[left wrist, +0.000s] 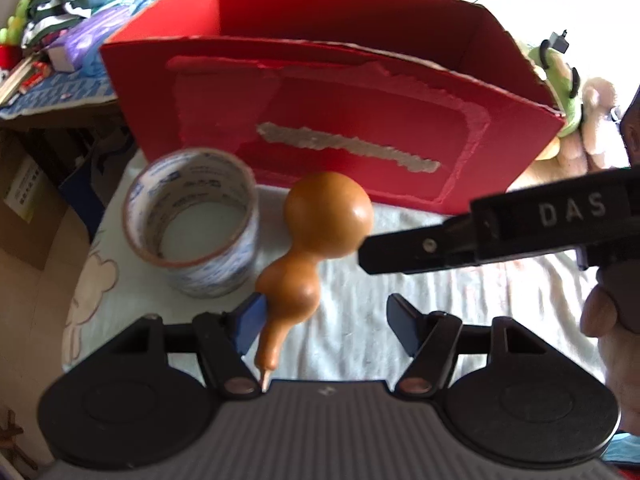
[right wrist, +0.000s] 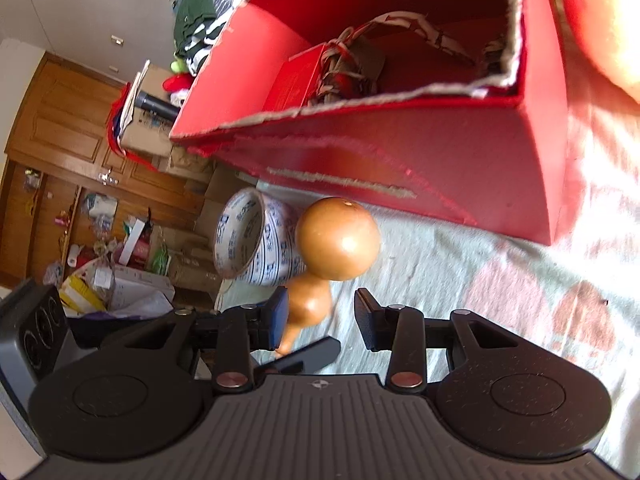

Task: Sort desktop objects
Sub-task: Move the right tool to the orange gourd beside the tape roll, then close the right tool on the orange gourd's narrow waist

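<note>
A brown gourd lies on the pale cloth in front of the red cardboard box, its thin stem pointing toward me. My left gripper is open around the gourd's narrow end, whose neck touches the left blue pad. The right gripper reaches in from the right, its tip beside the gourd's big bulb. In the right wrist view the right gripper is open too, with the gourd just ahead by its left finger. A roll of printed tape stands left of the gourd.
The red box is open at the top and holds a small red packet and shredded paper. Plush toys lie right of the box. A cluttered desk is at the left. The cloth's edge drops off left of the tape.
</note>
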Tool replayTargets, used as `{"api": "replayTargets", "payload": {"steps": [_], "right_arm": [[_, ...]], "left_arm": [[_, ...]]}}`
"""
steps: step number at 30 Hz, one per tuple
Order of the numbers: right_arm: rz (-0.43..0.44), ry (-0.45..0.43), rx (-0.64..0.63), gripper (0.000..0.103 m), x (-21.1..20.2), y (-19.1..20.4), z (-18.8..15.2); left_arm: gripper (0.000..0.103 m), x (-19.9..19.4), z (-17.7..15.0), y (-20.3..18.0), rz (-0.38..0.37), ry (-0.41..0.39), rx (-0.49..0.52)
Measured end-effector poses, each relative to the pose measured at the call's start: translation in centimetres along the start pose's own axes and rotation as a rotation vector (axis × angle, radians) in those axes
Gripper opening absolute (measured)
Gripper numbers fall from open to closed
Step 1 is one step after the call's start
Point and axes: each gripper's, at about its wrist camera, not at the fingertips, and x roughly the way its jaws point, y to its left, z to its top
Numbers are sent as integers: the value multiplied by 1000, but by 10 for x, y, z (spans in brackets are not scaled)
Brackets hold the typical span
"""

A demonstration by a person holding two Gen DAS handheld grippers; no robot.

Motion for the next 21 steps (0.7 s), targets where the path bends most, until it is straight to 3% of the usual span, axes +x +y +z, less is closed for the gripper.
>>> {"api": "replayTargets", "payload": {"steps": [7, 11, 14, 18, 21], "right_arm": [[-36, -4, 9, 41, 4, -1, 5], [-43, 4, 24, 41, 10, -4, 6], [-45, 8, 34, 40, 14, -5, 8], [-33, 11, 52, 40, 20, -7, 10], [-39, 17, 47, 40, 25, -4, 10]], "left_arm": [[74, 5, 8, -19, -61, -2, 82], [73, 9, 10, -22, -33, 1, 121], [69, 16, 15, -18, -17, 17, 121], [49, 22, 20, -14, -41, 37, 117], [43, 27, 18, -17, -48, 58, 114]]}}
